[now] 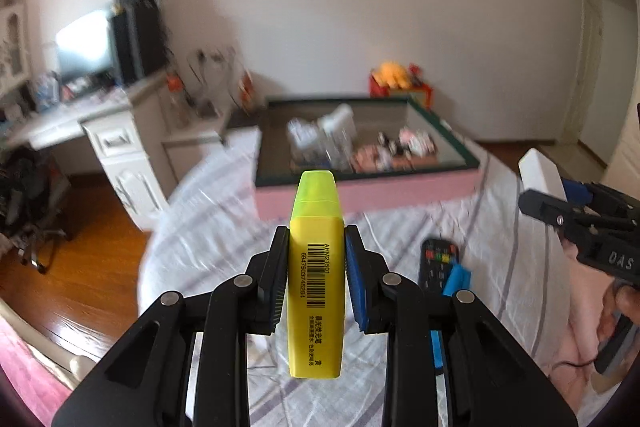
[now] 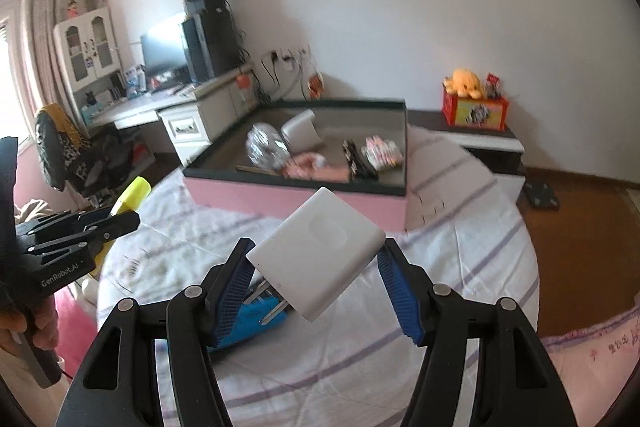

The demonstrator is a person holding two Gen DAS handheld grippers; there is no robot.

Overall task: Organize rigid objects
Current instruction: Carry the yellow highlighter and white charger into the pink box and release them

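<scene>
Now the left gripper (image 1: pixel 316 267) is clamped on a yellow highlighter (image 1: pixel 316 267) above the bed (image 1: pixel 224 227); the right gripper (image 2: pixel 320 279) clamps a white charger (image 2: pixel 320 251). Ahead lies a pink box (image 2: pixel 300 199), and a remote (image 1: pixel 434 267) lies on the sheet

The yellow highlighter (image 1: pixel 316 267) looks like smooth, slightly glossy plastic with a printed barcode label. The white charger (image 2: pixel 320 251) is matt smooth plastic with bare metal prongs. Beneath it, the bed sheet (image 2: pixel 360 367) is soft striped cloth. Beyond the sheet, the tray (image 2: pixel 296 195) seems matt card, though blur makes that uncertain. The floor (image 2: pixel 580 267) is glossy wood.
</scene>
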